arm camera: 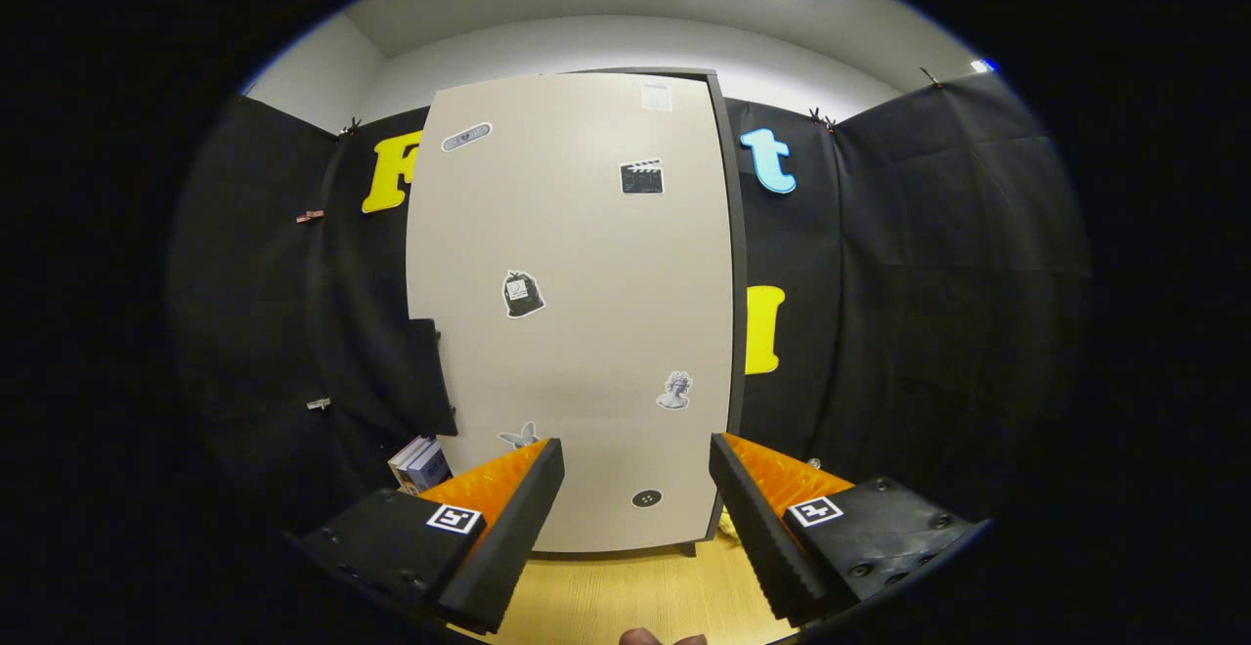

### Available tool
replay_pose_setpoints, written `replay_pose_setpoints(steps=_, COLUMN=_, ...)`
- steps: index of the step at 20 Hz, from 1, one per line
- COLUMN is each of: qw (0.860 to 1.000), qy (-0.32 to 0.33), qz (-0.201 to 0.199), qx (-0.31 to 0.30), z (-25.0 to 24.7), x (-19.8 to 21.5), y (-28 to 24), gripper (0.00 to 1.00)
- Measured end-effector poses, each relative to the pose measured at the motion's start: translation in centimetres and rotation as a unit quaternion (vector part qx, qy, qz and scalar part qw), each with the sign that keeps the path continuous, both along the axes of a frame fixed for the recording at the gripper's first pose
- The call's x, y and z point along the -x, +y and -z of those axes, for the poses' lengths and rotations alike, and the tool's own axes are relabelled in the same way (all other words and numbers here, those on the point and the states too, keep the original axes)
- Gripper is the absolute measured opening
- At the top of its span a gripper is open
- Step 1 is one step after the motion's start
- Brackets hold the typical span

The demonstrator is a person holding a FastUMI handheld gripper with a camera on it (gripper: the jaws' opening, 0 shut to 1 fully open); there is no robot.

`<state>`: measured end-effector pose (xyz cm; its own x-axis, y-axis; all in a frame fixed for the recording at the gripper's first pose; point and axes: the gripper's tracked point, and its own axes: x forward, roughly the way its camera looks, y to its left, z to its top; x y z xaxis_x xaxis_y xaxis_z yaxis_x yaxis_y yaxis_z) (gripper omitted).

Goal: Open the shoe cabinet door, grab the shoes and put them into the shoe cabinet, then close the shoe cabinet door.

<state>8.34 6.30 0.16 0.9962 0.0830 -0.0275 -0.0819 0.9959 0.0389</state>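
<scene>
The tool [635,474] is held with its two fingers spread wide apart, nothing between them and neither finger touching anything.

Directly ahead, beyond the fingertips, stands the tall beige shoe cabinet with a dark frame [572,313]. Its flat beige door [586,235] faces the tool and is shut, sitting flush within the dark edge visible along the right side. The door spans the gap between the fingers, with the lower portion framed by them. Several small stickers are on the door, among them a black clapperboard sticker [642,177] high up and a round black sticker [646,498] low down, the latter lying between the fingertips.

The cabinet rests on a light wood-grain floor [625,596]. To the left of its base, just beyond the left finger, sits a small stack of boxes [420,464].
</scene>
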Motion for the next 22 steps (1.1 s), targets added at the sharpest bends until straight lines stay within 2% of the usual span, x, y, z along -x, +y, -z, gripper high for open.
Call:
replay_pose_setpoints(steps=9, qw=1.000, qy=0.000, qz=-0.003, qx=-0.007, z=-0.2, x=-0.5, y=0.1, gripper=0.98)
replay_pose_setpoints(steps=22, qw=1.000, qy=-0.007, qz=-0.002, qx=-0.004, z=-0.8, x=1.0, y=-0.3, gripper=0.98)
